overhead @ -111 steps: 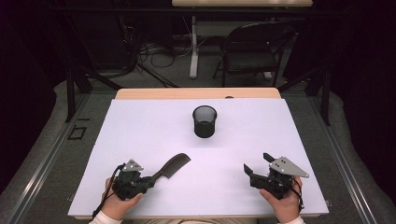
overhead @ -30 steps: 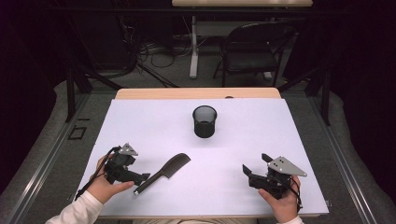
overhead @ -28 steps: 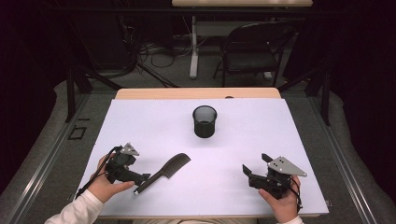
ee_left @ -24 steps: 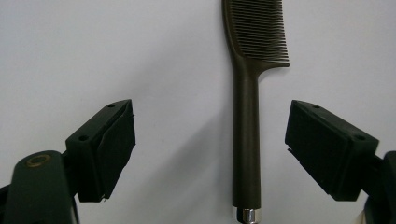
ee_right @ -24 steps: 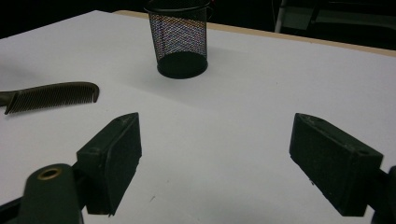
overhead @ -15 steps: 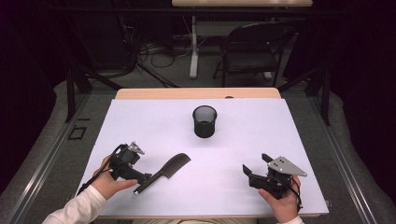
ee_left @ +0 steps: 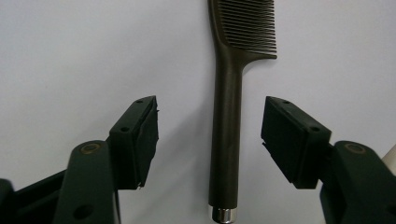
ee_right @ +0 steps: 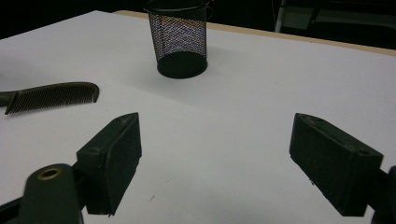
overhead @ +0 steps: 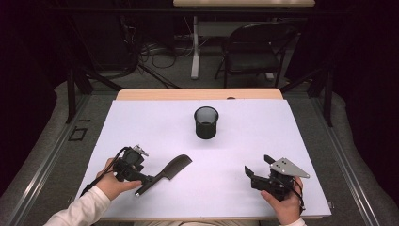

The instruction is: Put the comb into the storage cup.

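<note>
A dark brown comb (overhead: 171,167) lies flat on the white table (overhead: 155,127), teeth end toward the far right. My left gripper (overhead: 143,180) sits low over its handle end. In the left gripper view the comb's handle (ee_left: 226,140) runs up between the two pads of the left gripper (ee_left: 211,107) with a gap on each side; the jaws have just been closing and touch nothing. My right gripper (overhead: 256,172) rests open near the front right, nothing between the jaws (ee_right: 215,154). A black mesh cup (overhead: 206,122) stands upright mid-table.
From the right gripper view the cup (ee_right: 180,39) is ahead and the comb (ee_right: 51,95) far left. A wooden strip (overhead: 197,94) edges the table's far side. A black chair (overhead: 254,47) and cables stand beyond it.
My left hand has edged slightly right toward the comb's handle and its jaws have drawn closer together around it. The comb, the cup and the right gripper have not moved.
</note>
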A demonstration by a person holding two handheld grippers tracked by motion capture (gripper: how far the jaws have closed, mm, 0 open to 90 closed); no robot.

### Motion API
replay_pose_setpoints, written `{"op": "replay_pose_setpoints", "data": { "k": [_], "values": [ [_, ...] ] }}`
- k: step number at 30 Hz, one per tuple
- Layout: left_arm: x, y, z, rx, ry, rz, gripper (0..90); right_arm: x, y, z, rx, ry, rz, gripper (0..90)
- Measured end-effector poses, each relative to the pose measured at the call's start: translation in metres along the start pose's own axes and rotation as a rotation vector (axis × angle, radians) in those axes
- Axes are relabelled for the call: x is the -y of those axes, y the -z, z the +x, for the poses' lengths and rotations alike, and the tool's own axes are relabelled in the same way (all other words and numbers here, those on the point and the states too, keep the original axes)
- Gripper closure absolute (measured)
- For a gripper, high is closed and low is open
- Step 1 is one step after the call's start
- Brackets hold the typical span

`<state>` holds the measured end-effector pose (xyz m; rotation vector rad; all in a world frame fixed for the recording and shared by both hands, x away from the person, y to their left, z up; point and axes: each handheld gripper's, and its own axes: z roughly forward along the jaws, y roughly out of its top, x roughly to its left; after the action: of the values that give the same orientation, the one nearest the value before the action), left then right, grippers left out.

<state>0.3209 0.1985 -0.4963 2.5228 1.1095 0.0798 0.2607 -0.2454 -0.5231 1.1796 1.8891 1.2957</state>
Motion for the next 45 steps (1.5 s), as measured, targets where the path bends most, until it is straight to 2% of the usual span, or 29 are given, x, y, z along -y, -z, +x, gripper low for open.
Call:
{"op": "replay_pose_setpoints", "data": {
  "k": [5,8,15,25,33,38,45],
  "values": [
    [-0.001,-0.003,-0.002,-0.002,-0.012,0.017,41.4,0.0,0.0,0.0,-0.001,0.001,0.0,16.8],
    [0.0,-0.007,-0.004,0.011,0.011,0.031,44.6,0.0,0.0,0.0,-0.001,0.001,0.001,16.8],
    [0.001,-0.014,-0.008,0.013,0.028,0.052,51.3,0.0,0.0,0.0,0.0,0.001,0.002,16.8],
    [0.001,-0.024,-0.013,0.003,0.002,0.091,61.5,0.0,0.0,0.0,-0.001,0.001,0.001,16.8],
    [0.001,-0.028,-0.015,-0.01,-0.002,0.1,66.1,0.0,0.0,0.0,-0.003,0.003,0.004,16.8],
    [0.0,-0.029,-0.014,-0.014,0.013,0.09,66.1,0.0,0.0,-0.001,-0.006,-0.003,0.004,16.8],
    [-0.001,-0.032,-0.015,-0.019,0.009,0.105,67.6,0.001,0.0,-0.001,-0.006,0.001,0.005,16.8]
  ]
}}
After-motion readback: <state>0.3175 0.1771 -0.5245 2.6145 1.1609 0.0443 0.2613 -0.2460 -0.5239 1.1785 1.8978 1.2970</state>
